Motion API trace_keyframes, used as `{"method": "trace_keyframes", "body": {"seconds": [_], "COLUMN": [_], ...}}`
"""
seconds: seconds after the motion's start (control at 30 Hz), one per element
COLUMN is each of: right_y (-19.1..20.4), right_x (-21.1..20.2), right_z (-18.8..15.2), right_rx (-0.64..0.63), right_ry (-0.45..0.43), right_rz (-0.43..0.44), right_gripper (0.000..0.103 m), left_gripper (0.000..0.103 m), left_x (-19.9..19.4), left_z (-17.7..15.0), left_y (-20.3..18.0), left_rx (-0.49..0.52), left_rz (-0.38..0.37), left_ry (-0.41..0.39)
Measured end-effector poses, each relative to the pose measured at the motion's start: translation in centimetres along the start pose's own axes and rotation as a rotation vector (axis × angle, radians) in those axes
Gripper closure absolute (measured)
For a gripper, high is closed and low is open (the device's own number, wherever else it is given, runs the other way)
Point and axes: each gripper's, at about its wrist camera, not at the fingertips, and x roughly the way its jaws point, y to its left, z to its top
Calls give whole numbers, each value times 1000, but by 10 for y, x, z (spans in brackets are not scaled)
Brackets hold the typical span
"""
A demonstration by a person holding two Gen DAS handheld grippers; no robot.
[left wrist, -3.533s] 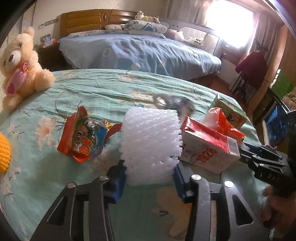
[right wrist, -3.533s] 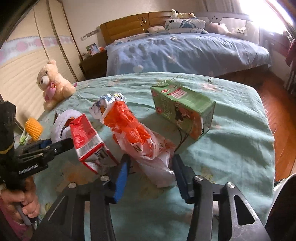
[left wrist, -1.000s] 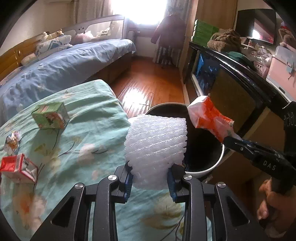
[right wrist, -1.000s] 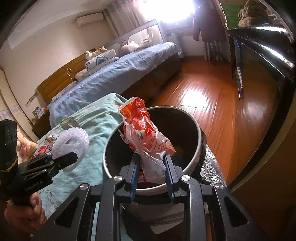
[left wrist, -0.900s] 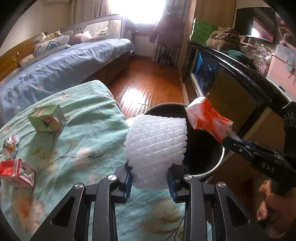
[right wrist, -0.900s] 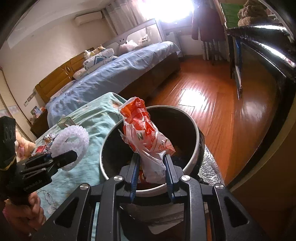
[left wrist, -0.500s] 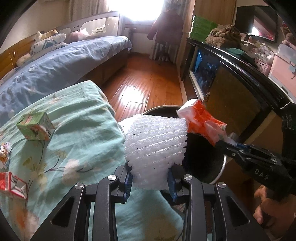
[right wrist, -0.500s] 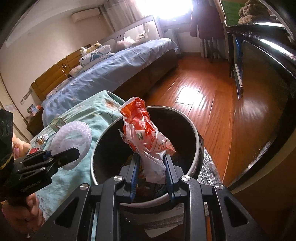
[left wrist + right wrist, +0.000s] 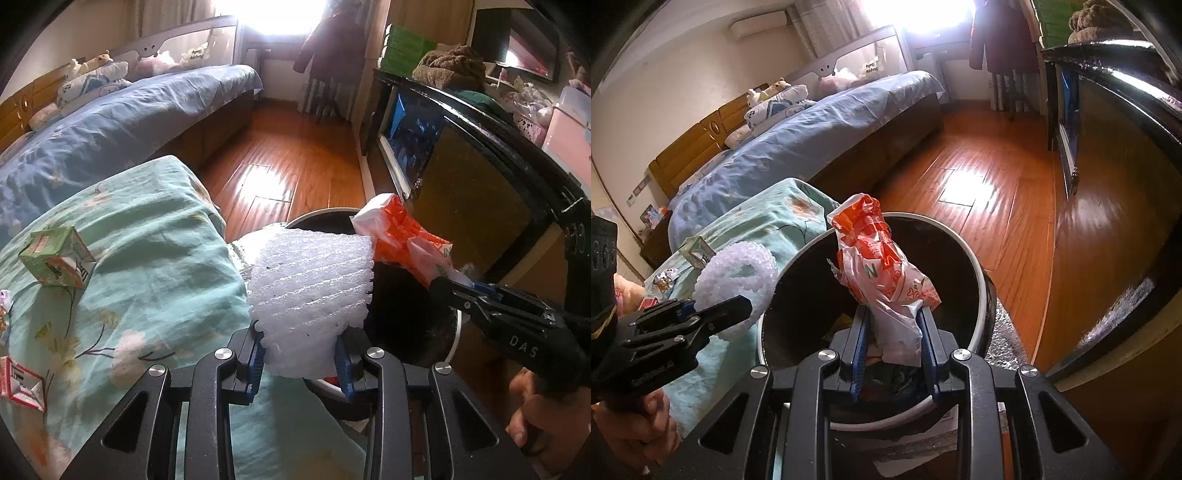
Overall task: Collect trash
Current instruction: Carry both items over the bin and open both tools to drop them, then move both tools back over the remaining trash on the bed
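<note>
My left gripper [image 9: 301, 356] is shut on a white foam net sleeve [image 9: 310, 288] and holds it at the near rim of a round black trash bin [image 9: 456, 339]. My right gripper [image 9: 892, 350] is shut on a crumpled orange and white plastic bag [image 9: 882, 258] and holds it above the open bin [image 9: 975, 269]. The sleeve also shows in the right wrist view [image 9: 737, 275], left of the bin. The bag also shows in the left wrist view [image 9: 406, 240]. Some trash lies in the bin's bottom.
A bed with a teal floral cover [image 9: 129, 266] carries a green carton [image 9: 55, 262] and a red and white carton [image 9: 18, 380]. A second bed with blue bedding [image 9: 820, 125] stands behind. A dark cabinet [image 9: 480, 166] lines the right. The floor is wood [image 9: 997, 192].
Both grippers have moved closer to the bin with their loads. The bag now hangs over the bin's opening and the sleeve is at its rim.
</note>
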Motion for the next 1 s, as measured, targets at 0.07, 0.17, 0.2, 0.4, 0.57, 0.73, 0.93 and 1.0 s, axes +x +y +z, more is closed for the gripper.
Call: {"method": "trace_keyframes", "body": {"seconds": [0.07, 0.17, 0.2, 0.4, 0.57, 0.73, 0.93, 1.0], "right_y": [-2, -5, -6, -8, -11, -7, 11, 22], "right_x": [1, 2, 2, 3, -3, -13, -20, -21], "right_z": [2, 4, 4, 6, 7, 3, -6, -11], "right_rx": [0, 2, 4, 11, 37, 51, 47, 37], "right_ry": [1, 1, 2, -1, -24, -52, -47, -44], "right_rz": [-4, -6, -5, -7, -1, 25, 75, 99], "right_gripper": [77, 77, 77, 72, 43, 32, 24, 18], "left_gripper": [72, 71, 71, 61, 47, 45, 43, 43], "left_x": [2, 6, 6, 10, 4, -9, -40, -49], "left_z": [1, 3, 4, 9, 8, -3, -27, -37], "left_y": [-1, -4, -4, -8, -8, -3, 18, 27], "left_rx": [1, 2, 3, 10, 8, -5, -57, -85], "left_rz": [0, -2, -2, -8, -14, -23, -10, 2], "left_ry": [0, 3, 2, 4, -12, -23, -46, -46]}}
